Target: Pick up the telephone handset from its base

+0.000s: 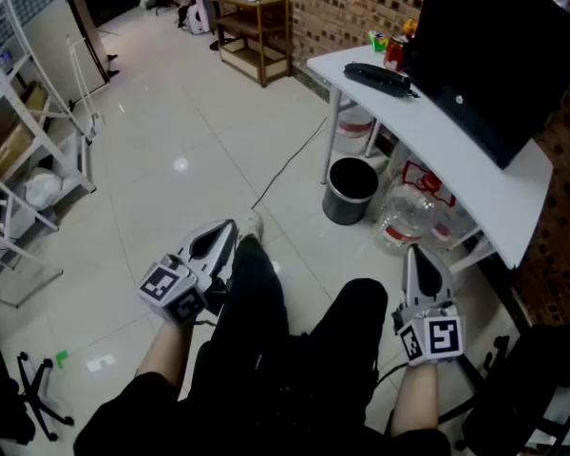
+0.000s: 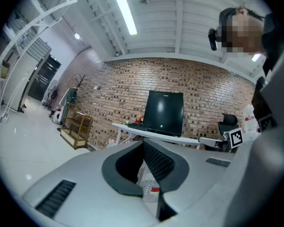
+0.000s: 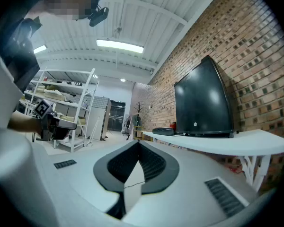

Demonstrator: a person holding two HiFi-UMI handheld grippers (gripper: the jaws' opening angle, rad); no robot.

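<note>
White surface [image 1: 461, 155] by the brick wall [image 1: 342, 8], upper right, bears the telephone [image 1: 378, 78]. The left hand-held gripper [image 1: 228, 228] and right hand-held gripper [image 1: 414, 252] are both pressed together, empty.

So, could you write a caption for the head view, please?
Left tongs and right tongs shut, empty; telephone on white table ahead.

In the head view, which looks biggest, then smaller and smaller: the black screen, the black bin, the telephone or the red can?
1. black screen
2. black bin
3. telephone: longer than the bin but much thinner, so these two are close
4. red can, partly hidden
</note>
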